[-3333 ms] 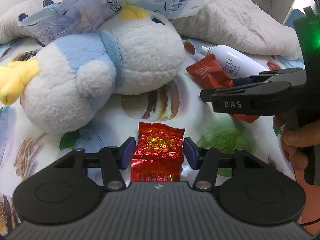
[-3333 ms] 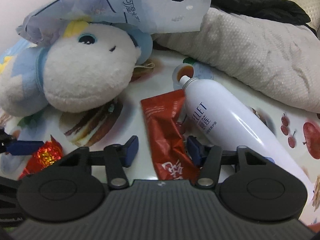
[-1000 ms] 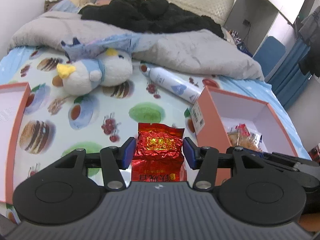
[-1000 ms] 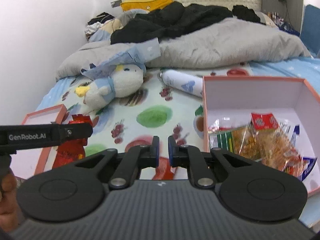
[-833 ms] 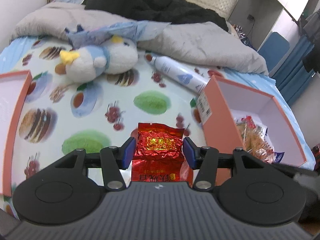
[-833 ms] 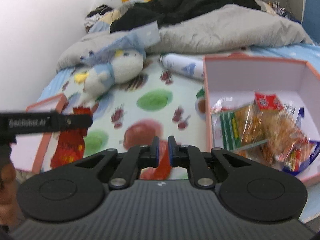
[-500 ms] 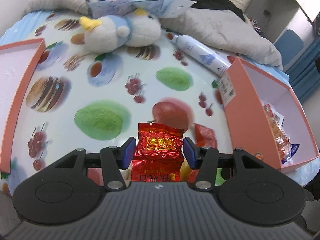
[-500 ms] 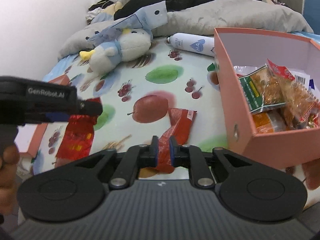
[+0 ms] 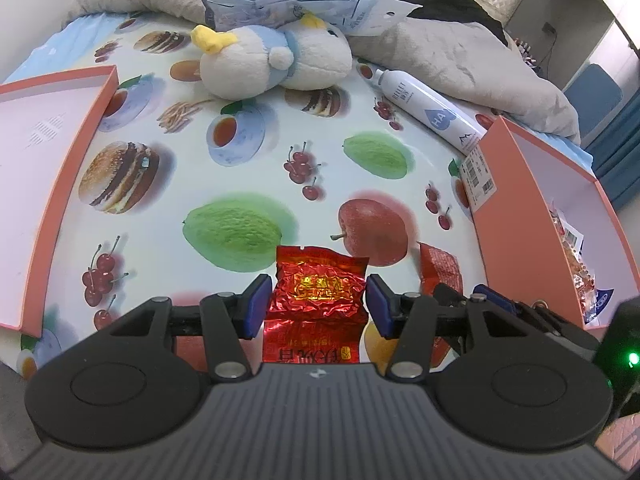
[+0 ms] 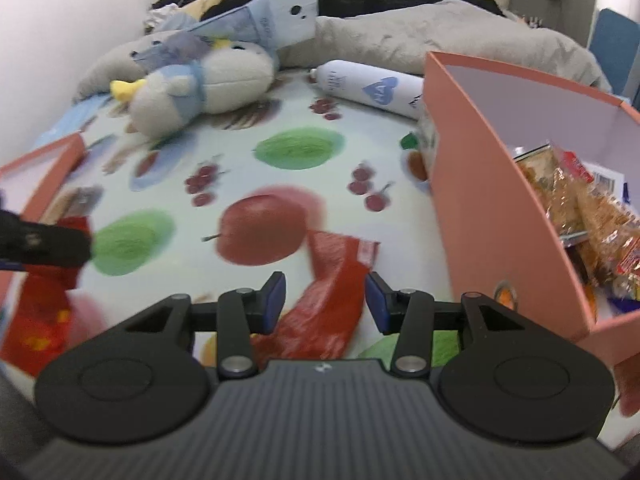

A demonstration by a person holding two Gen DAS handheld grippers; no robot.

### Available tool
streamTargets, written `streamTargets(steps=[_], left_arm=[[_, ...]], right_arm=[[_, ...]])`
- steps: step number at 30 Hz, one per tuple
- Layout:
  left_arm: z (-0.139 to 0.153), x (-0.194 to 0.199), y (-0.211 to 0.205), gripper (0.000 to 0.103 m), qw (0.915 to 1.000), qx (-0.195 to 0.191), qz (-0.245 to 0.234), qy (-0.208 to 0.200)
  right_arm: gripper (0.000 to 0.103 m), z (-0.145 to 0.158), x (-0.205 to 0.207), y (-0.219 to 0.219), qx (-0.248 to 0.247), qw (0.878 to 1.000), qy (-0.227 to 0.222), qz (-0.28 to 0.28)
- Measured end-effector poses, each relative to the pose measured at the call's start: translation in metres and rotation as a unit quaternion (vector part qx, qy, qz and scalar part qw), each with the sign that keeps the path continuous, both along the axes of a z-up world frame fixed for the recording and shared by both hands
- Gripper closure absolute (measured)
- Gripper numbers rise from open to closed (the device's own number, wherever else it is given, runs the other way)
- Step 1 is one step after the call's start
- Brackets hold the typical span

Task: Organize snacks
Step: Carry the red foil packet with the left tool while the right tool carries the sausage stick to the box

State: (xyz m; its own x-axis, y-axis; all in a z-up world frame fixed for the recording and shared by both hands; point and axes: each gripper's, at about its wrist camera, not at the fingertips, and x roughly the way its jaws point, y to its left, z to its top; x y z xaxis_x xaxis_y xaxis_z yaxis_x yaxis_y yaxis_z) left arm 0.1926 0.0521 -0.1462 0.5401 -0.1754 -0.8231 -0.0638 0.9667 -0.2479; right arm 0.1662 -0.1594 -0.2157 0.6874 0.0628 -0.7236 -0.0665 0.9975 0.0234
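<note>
My left gripper (image 9: pixel 318 307) is shut on a crinkled red foil snack packet (image 9: pixel 320 292), held above the fruit-print bedsheet (image 9: pixel 240 128). My right gripper (image 10: pixel 325 300) is open, with a dark red snack pouch (image 10: pixel 332 280) lying on the sheet between and below its fingers; the pouch also shows in the left wrist view (image 9: pixel 438 268). The salmon box (image 10: pixel 480 168) with several snack bags (image 10: pixel 592 208) inside stands to the right of both grippers. The left gripper and its red packet (image 10: pixel 40 312) show at the left of the right wrist view.
A salmon box lid (image 9: pixel 44 152) lies at the left. A plush bird (image 9: pixel 272 60), a white spray bottle (image 9: pixel 428 108), a pale blue bag (image 9: pixel 304 8) and a grey blanket (image 9: pixel 440 48) lie at the back of the bed.
My right gripper has opened and let go of the dark red pouch, which now lies on the sheet. Both grippers have come down closer to the bed; the left still holds its foil packet.
</note>
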Motion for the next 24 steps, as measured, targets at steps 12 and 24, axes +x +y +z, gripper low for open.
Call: streamTargets(steps=[12, 24], left_arm=[[0.003, 0.002, -0.011, 0.046, 0.9999, 0.003, -0.013, -0.004], [0.026, 0.009, -0.025, 0.045, 0.9994, 0.0, -0.027, -0.022]], right_arm=[[0.062, -0.012, 0.012, -0.011, 0.01, 0.998, 0.053, -0.009], [0.065, 0.038, 0.002, -0.025, 0.031, 0.999, 0.029, 0.001]])
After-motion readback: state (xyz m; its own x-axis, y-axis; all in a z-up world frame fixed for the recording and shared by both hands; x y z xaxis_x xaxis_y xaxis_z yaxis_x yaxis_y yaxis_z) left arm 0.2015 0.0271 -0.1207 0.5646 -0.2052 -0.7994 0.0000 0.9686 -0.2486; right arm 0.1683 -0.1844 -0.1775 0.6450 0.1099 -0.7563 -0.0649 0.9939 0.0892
